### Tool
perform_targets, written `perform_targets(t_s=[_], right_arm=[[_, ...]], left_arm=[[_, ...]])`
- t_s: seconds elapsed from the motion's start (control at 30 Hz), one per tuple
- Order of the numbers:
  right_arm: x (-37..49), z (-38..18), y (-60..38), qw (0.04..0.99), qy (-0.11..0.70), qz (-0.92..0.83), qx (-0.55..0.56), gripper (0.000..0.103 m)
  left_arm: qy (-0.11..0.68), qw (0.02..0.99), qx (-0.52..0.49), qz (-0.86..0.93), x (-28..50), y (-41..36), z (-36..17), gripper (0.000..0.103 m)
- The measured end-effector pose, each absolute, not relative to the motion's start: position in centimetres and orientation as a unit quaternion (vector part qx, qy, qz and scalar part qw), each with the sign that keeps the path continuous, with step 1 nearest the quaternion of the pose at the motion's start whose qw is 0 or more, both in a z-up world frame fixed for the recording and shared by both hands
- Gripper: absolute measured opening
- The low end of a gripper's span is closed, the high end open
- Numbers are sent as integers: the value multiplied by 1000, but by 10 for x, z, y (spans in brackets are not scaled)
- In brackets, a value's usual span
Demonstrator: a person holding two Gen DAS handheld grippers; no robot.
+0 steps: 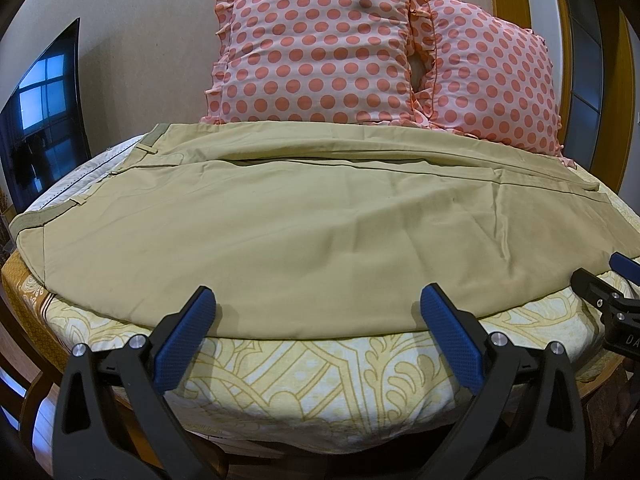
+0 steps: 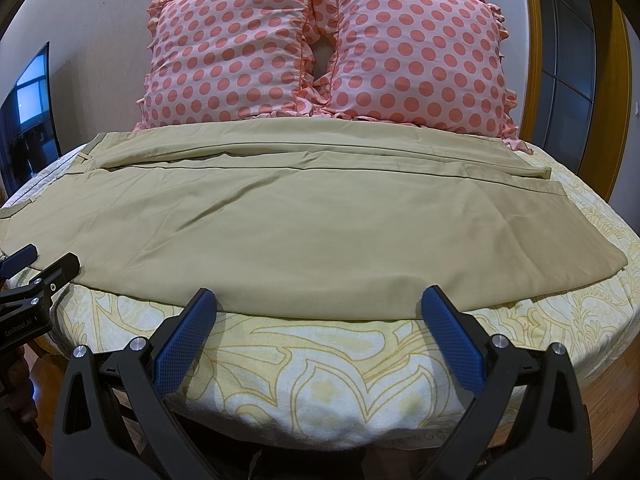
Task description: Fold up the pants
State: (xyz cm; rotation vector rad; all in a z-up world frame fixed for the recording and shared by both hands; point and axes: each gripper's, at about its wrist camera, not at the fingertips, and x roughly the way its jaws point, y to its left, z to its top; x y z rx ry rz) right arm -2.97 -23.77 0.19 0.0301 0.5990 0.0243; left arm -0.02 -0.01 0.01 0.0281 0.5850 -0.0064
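Note:
Khaki pants point(image 1: 304, 224) lie flat across the bed, one leg folded over the other, waistband at the left and leg hems at the right; they also show in the right wrist view point(image 2: 304, 224). My left gripper point(image 1: 316, 300) is open and empty, its tips at the near edge of the pants toward the waist side. My right gripper point(image 2: 318, 300) is open and empty at the near edge toward the hem side. Each gripper shows at the edge of the other's view: the right one point(image 1: 612, 280), the left one point(image 2: 40, 262).
The bed has a yellow patterned sheet point(image 1: 320, 380), also seen in the right wrist view point(image 2: 340, 380). Two pink polka-dot pillows point(image 1: 316, 52) point(image 2: 416, 56) stand behind the pants. A dark TV screen point(image 1: 40, 120) is at the left, a wooden door frame point(image 2: 536, 48) at the right.

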Motion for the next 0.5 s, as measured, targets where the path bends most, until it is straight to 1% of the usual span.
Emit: perform_targets(t_s=[0.5], right_arm=[[-31, -1, -238, 958, 285, 14, 15, 102]], left_arm=[[289, 957, 14, -3, 0, 0, 0, 101]])
